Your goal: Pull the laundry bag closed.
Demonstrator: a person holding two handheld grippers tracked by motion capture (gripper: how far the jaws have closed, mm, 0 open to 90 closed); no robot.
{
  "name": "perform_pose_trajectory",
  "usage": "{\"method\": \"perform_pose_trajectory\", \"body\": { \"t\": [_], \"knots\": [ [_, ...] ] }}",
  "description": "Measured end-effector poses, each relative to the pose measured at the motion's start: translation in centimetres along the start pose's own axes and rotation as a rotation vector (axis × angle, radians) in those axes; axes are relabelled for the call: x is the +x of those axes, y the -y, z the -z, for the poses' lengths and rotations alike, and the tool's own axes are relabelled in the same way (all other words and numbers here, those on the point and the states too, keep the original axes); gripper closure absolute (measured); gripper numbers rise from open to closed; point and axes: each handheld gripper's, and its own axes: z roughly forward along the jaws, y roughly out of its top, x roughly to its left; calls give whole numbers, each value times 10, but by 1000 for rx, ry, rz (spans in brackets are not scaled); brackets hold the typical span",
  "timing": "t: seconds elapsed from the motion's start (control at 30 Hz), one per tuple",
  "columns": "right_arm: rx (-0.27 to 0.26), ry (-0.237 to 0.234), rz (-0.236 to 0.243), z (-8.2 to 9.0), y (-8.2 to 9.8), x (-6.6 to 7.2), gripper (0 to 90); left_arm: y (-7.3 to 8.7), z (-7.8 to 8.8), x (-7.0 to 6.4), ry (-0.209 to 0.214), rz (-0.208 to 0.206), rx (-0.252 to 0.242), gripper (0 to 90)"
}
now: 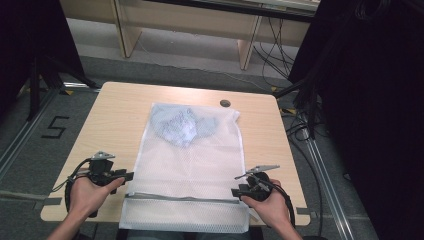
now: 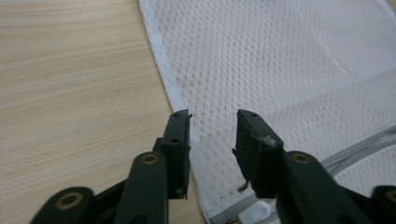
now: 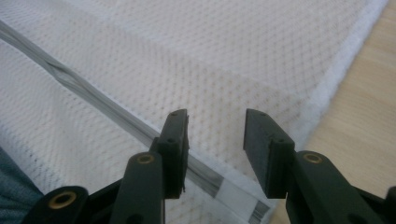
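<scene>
A white mesh laundry bag (image 1: 192,165) lies flat in the middle of a pale wooden counter (image 1: 112,125), its near end hanging over the front edge and cut off by the frame. Bluish cloth (image 1: 182,125) bunches inside its far end, blurred by the mesh. A grey zipper (image 1: 180,199) crosses the near end. The left gripper (image 1: 120,176) sits at the bag's left edge, the right gripper (image 1: 239,191) at its right; both sets of jaws stand apart, gripping nothing.

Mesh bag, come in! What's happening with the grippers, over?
Left gripper open over bag's left edge. Right gripper open near zipper. Mesh bag flat, bluish cloth inside. Nothing in the way.
</scene>
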Motion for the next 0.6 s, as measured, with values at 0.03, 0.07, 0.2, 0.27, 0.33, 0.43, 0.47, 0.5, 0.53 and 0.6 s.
{"method": "perform_pose_trajectory", "body": {
  "t": [0.03,0.07,0.2,0.27,0.33,0.43,0.47,0.5,0.53,0.6],
  "knots": [
    [-2,-3,16,-1,0,1,628,0,0,0,-3,-2,7,690],
    [0,-23,5,-2,0,3,638,1,-1,0,0,-6,14,735],
    [12,-84,31,-2,-3,13,695,3,-7,-1,-17,11,55,829],
    [-3,-90,53,-1,-7,18,725,4,-8,-3,-18,21,72,852],
    [-10,-91,54,1,-10,23,744,4,-7,-4,-32,13,79,874],
    [-29,-80,53,1,-13,27,759,3,-6,-4,-34,-13,126,896],
    [-31,-85,51,0,-14,29,759,3,-7,-5,-44,-15,131,896],
    [-31,-85,51,0,-14,29,759,3,-7,-5,-44,-15,131,897],
    [-52,-86,53,-4,-17,34,760,3,-8,-7,-59,-27,138,897],
    [-42,-100,64,-4,-19,38,764,3,-8,-7,-58,-38,147,897]
  ]
}}
